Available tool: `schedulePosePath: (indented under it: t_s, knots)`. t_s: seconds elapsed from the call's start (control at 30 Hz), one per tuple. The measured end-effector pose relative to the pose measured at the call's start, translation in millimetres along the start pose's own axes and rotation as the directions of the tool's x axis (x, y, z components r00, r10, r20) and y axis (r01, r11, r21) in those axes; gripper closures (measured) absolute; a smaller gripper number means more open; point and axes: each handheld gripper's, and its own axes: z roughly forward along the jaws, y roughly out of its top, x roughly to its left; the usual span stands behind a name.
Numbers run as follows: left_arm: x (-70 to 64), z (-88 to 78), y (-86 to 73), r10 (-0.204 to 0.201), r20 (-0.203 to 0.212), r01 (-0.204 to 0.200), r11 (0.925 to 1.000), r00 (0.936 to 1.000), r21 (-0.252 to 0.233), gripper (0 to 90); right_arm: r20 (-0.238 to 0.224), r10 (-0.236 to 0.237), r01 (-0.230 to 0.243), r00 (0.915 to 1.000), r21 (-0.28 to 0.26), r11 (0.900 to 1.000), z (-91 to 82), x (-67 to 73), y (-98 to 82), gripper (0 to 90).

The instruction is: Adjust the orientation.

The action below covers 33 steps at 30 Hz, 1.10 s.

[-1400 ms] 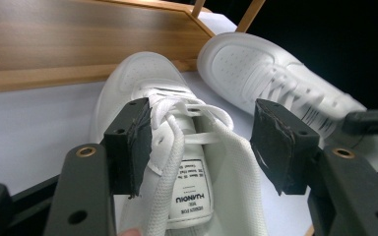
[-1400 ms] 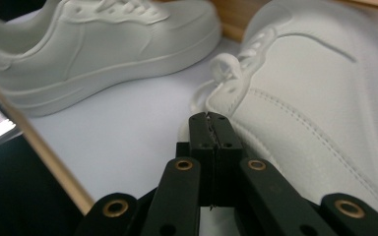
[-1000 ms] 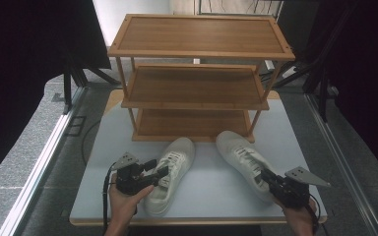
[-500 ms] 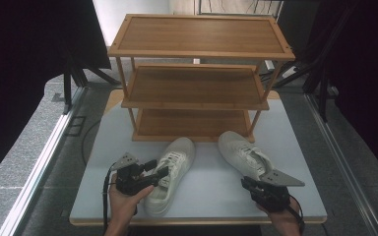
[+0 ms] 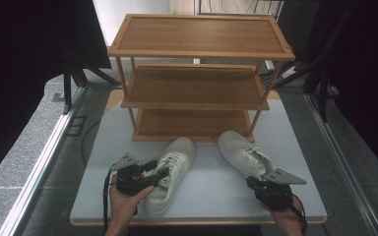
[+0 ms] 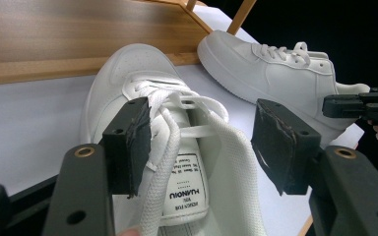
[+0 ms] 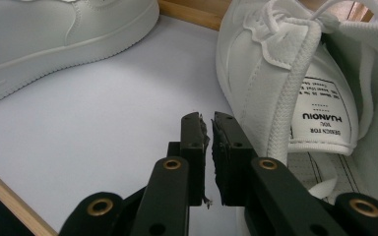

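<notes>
While the two white shoes lie side by side on the white table [image 5: 98,162] just in front of the wooden rack [image 5: 197,78], each hand brings its tongs to one of them, likely so both can be lifted onto a shelf. The left gripper [image 5: 158,172] hovers over the left shoe [image 5: 174,169] with its jaws spread wide; in the left gripper view one pad [image 6: 128,142] brushes the loose lace [image 6: 165,147] and the other stands clear of the collar, so nothing is clamped yet, and the tongue sits between them as the likely place to grab. The right gripper [image 5: 252,183] sits just behind the heel of the right shoe [image 5: 241,152]; its jaws are nearly together and empty, having just narrowed a little, beside the tongue rather than on it.
</notes>
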Motion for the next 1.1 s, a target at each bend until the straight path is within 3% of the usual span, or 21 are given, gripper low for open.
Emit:
schedulePosePath:
  t_s: [0.6, 0.7, 1.1]
  knots:
    - [1.5, 0.5, -1.9, -0.009, 0.017, 0.009, 1.0, 0.9998, -0.003, 39.2, 0.01, 0.0, 0.0, 0.9999, -0.006, 1.0, -1.1, -2.3, -0.1, 82.2]
    - [2.1, 1.9, -3.0, -0.006, 0.002, 0.006, 0.9999, 1.0, 0.01, 37.9, 0.011, -0.005, 0.005, 0.9999, -0.006, 1.0, -0.7, -1.6, -0.2, 81.7]
    - [2.4, 2.1, -4.1, -0.01, 0.004, 0.01, 0.9999, 0.9999, 0.007, 37.2, 0.009, -0.015, 0.015, 0.9998, -0.007, 1.0, 1.3, 0.7, -0.6, 79.2]
